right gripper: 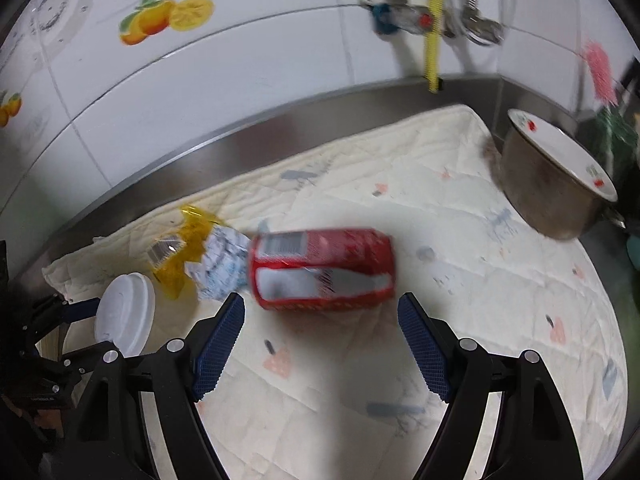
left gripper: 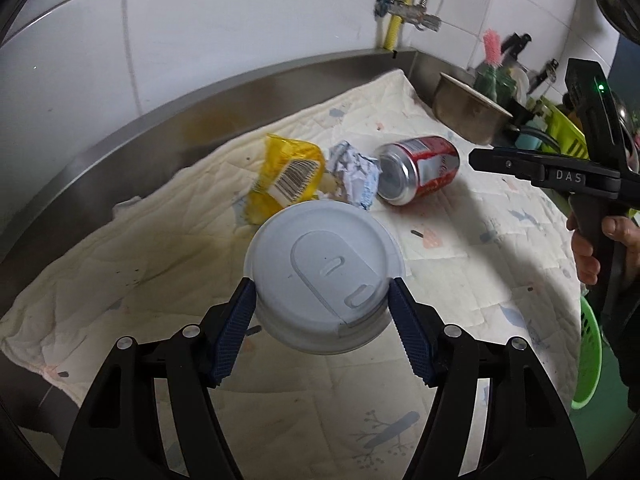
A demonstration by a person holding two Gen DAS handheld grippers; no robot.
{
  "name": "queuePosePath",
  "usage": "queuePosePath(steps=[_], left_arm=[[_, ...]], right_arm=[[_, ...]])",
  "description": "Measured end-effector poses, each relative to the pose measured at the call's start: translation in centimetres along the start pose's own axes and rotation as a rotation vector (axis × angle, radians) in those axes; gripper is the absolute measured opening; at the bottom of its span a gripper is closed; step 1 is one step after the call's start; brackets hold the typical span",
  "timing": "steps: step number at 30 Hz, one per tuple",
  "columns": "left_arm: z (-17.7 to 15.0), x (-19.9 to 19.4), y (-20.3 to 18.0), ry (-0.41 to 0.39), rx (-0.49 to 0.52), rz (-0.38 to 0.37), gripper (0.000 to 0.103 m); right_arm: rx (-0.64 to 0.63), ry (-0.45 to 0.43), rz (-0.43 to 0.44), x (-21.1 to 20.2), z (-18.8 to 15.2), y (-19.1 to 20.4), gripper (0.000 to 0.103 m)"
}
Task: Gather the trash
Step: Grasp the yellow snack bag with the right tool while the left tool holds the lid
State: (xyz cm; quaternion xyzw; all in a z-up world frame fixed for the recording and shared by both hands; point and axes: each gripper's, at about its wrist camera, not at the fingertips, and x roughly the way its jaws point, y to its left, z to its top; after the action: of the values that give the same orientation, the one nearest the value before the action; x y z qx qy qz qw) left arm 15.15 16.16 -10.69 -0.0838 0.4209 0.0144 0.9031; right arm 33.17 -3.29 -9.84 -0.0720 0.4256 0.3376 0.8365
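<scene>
My left gripper is shut on a white lidded paper cup, held above the quilted cloth. The cup also shows in the right wrist view at the left. A red soda can lies on its side on the cloth, beside a crumpled paper ball and a yellow wrapper. My right gripper is open, its fingers just short of the red can and to either side of it. The right gripper shows in the left wrist view, right of the can.
A metal bowl stands at the back right corner of the steel counter. A green basket sits at the right edge. Tiled wall and taps are behind. A yellow-green rack with utensils is at the far right.
</scene>
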Motion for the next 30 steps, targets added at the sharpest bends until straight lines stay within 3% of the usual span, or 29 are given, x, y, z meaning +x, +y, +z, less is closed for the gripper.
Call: queuePosePath(steps=[7,11,19,25,30], left_arm=[[-0.6,-1.6,1.7,-0.02,-0.051,0.04,0.067],[-1.1,-2.7,2.8,-0.029,-0.084,0.067,0.067],[-2.5,-4.7,5.0,-0.045,-0.153,0.107,0.067],[-3.3,-5.7,5.6,-0.057,-0.17,0.116,0.067],[-3.7,-5.8,5.7,-0.057,-0.175,0.109,0.067]], right_arm=[[-0.045,-0.014,0.11,1.1,2.2,4.1,0.074],[-0.052,0.005,0.178,2.3,2.7,6.7,0.067],[0.044,0.092,0.286,6.1,2.9,10.8,0.06],[0.151,0.147,0.248,8.7,3.2,11.7,0.06],[0.311,0.211,0.233,11.5,2.8,11.2,0.057]])
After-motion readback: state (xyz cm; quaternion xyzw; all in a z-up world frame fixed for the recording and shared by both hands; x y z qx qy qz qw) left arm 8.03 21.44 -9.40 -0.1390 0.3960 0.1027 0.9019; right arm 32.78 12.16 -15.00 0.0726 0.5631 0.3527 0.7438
